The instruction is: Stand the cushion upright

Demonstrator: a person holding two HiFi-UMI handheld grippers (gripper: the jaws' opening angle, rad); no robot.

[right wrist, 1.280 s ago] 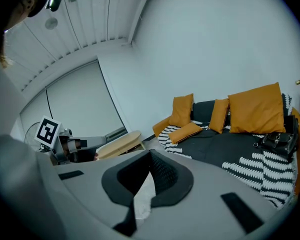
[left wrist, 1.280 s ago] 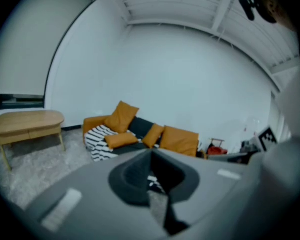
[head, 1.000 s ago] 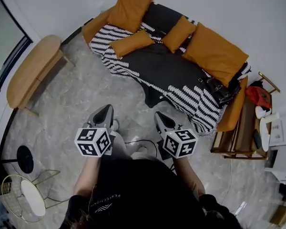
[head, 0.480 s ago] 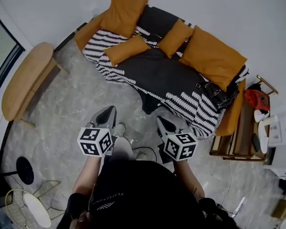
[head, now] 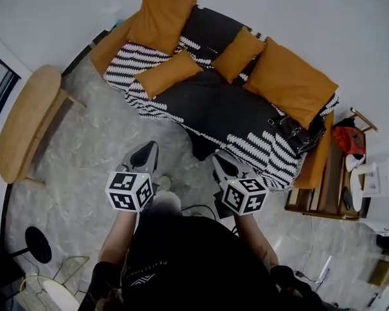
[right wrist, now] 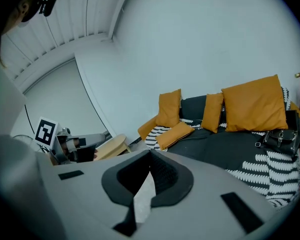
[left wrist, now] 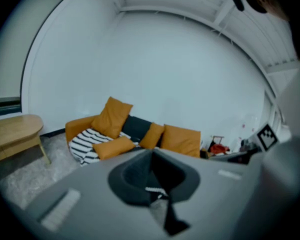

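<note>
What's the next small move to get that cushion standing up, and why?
Probably bring both grippers forward to the small cushion lying flat on the sofa seat, opening the jaws on the way. The left gripper and right gripper hang over the floor short of the sofa, jaws together and empty.

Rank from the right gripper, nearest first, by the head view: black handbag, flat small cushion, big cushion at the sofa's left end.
1. black handbag, on the sofa's right end.
2. flat small cushion, on the seat, left of middle.
3. big cushion, propped at the far left end.
</note>
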